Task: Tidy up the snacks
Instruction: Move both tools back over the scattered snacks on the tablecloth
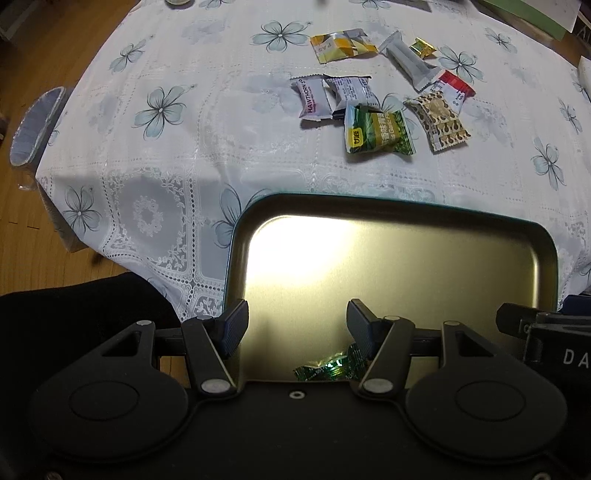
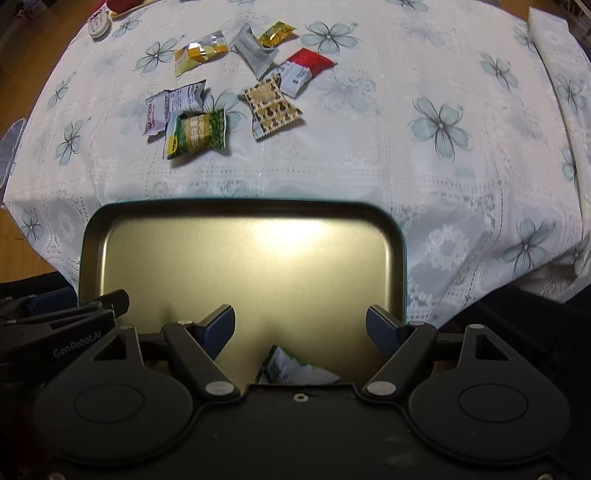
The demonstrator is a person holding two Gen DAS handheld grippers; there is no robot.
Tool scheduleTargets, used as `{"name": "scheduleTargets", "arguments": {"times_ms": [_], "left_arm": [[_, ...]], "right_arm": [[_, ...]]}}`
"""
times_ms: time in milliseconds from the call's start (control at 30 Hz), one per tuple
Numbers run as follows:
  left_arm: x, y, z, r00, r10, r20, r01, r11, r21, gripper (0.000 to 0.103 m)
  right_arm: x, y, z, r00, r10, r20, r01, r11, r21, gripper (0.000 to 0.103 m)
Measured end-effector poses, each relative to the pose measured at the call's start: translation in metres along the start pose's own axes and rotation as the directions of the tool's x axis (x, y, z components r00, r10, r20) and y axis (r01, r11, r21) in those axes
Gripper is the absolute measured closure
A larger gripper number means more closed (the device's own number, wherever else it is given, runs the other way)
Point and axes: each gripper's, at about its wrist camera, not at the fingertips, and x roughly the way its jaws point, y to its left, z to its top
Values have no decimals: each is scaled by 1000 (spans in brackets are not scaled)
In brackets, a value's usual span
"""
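Both tools hang over the near end of the metal tray [image 1: 391, 258], pointing down, side by side. Left tool [image 1: 297, 325]: jaws apart, nothing between the pads. Right tool [image 2: 300, 325]: same, jaws wide and empty.

Two snacks sit in the tray already, each right under a tool: a green wrapper [image 1: 328, 369] below the left one, a white packet [image 2: 291, 369] below the right. My read is both were just let go there, hence the open jaws.

Rest of the snacks are loose on the desk [image 2: 369, 166] beyond the tray's far rim, clustered far-left in the right wrist view:
- green pea pack [image 2: 197, 134], nearest the tray
- white hawthorn pack [image 2: 157, 112], touching another white pack [image 2: 186, 96]
- brown patterned pack [image 2: 275, 109]
- red-and-white pack [image 2: 303, 70]
- grey sachet [image 2: 253, 50]
- small gold candy [image 2: 275, 34]
- yellow pack [image 2: 199, 55]

Tray sits at the near desk edge, so each trip is a short reach. Roughly a fifth done by my count. Green pea pack looks like the easiest next pick; it overlaps the white packs, so it could drag them.
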Motion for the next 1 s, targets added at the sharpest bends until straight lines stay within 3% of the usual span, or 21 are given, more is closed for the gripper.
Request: {"name": "scheduleTargets", "arguments": {"times_ms": [133,233,400,733,1000], "left_arm": [[-1,1,16,1000,8,15,-8,1000,-1,40],[-4,3,28,999,12,32,-12,1000,-4,40],[-7,5,48,998,26,62,-26,1000,-7,40],[-6,12,93,990,61,129,-59,998,-18,40],[-2,13,125,981,88,175,-86,996,-18,39]], "right_arm": [[-3,4,17,999,-41,21,42,998,-43,20],[-6,8,31,997,-72,35,75,995,-71,6],[-16,13,53,987,-110,113,121,988,-92,6],[-24,15,94,971,-110,211,134,986,-104,6],[-15,17,125,960,-165,226,197,972,-129,6]]}}
